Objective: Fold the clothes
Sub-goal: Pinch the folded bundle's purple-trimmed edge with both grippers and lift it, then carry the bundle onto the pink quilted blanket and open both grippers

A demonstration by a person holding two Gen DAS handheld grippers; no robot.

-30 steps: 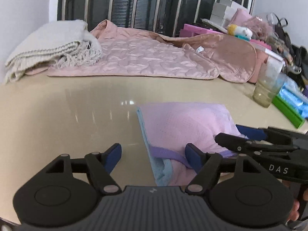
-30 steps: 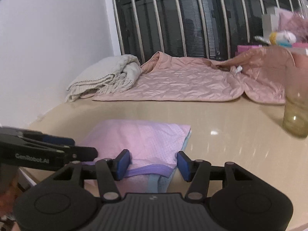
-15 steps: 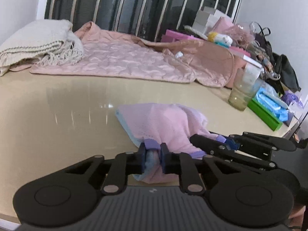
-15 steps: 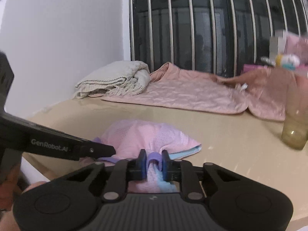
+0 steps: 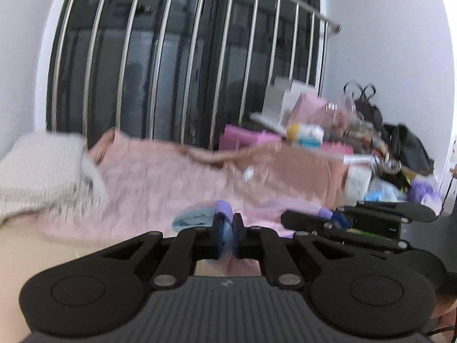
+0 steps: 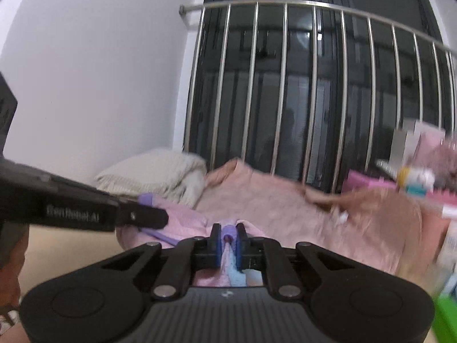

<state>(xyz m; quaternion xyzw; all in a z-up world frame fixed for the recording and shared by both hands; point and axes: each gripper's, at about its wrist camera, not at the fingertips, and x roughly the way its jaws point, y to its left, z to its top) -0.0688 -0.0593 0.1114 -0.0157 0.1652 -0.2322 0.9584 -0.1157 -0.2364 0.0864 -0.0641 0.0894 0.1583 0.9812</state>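
Both grippers raised off the worktop (image 5: 17,254), each carrying an edge of the same small pink garment (image 6: 185,220).

Left gripper (image 5: 227,233): fingers pressed together on a bunch of cloth; purple trim (image 5: 225,208) pokes up above the pads, light blue lining (image 5: 194,219) spills to the left of them. Right gripper (image 6: 228,238): fingers likewise pinching the purple-trimmed edge, pink and blue cloth hanging down between them toward the camera. In each view the other gripper shows alongside, at about the same height.

The garment hangs and bunches between the two grips, in front of the quilted pink blanket (image 6: 271,200) and the folded cream throw (image 6: 160,174) at the back by the railing (image 6: 285,85). How much of it rests on the worktop cannot be told; the lower part is hidden behind the gripper bodies.

Two grips on the same trimmed edge, level with one another: likely chosen so the edge stays taut and travels as one line. Judgement: an edge being carried for a fold or a re-lay; which, the views do not settle. Views blurred, so detail is soft.

Clutter of boxes (image 5: 285,105) and bags at right, clear of the cloth.
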